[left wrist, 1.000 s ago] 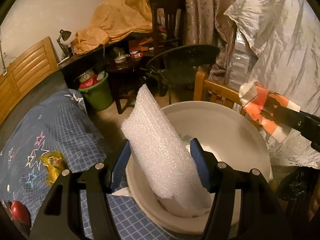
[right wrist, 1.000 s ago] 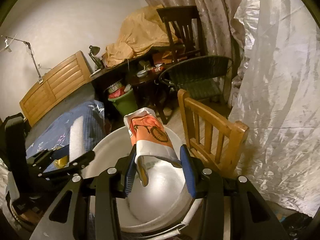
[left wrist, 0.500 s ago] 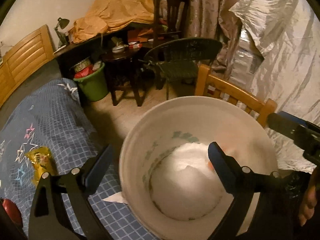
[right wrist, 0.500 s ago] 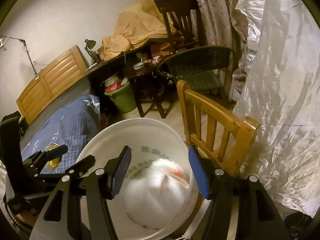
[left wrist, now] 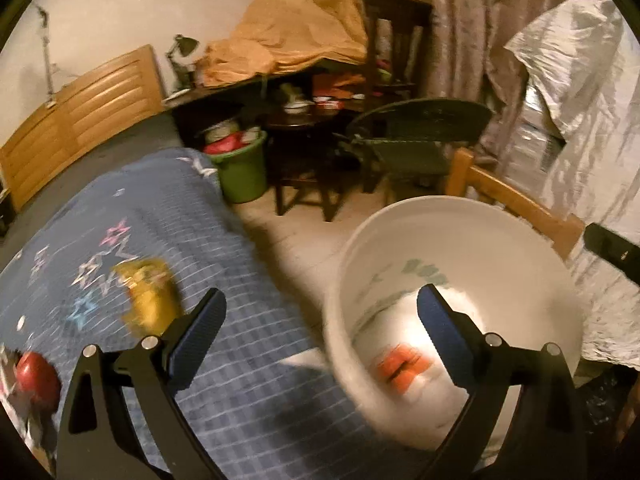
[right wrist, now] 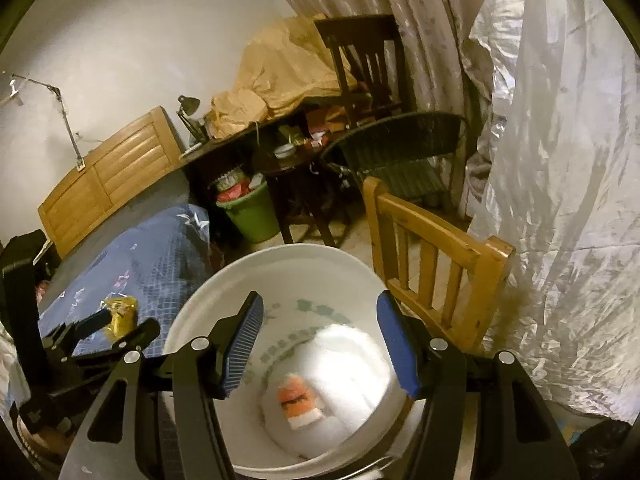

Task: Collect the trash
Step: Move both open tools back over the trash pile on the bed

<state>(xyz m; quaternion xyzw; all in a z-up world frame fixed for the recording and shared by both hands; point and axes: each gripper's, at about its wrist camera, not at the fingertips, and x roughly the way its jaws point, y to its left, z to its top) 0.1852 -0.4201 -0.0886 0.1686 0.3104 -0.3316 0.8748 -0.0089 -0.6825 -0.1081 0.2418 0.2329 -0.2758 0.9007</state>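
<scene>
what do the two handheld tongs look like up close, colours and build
Both look alike: the left tongs and right tongs have black angular frames with triangular cut-outs, round silver pivot bolts, and flat blue ribbed pads on the inner faces of the fingers. No cables, markings or sleeves show.

White bucket; orange-white wrapper, perhaps striped.

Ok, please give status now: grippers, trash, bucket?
Both grippers, left and right, open, empty. Foam and orange wrapper in bucket. Yellow packet on bed.
</scene>
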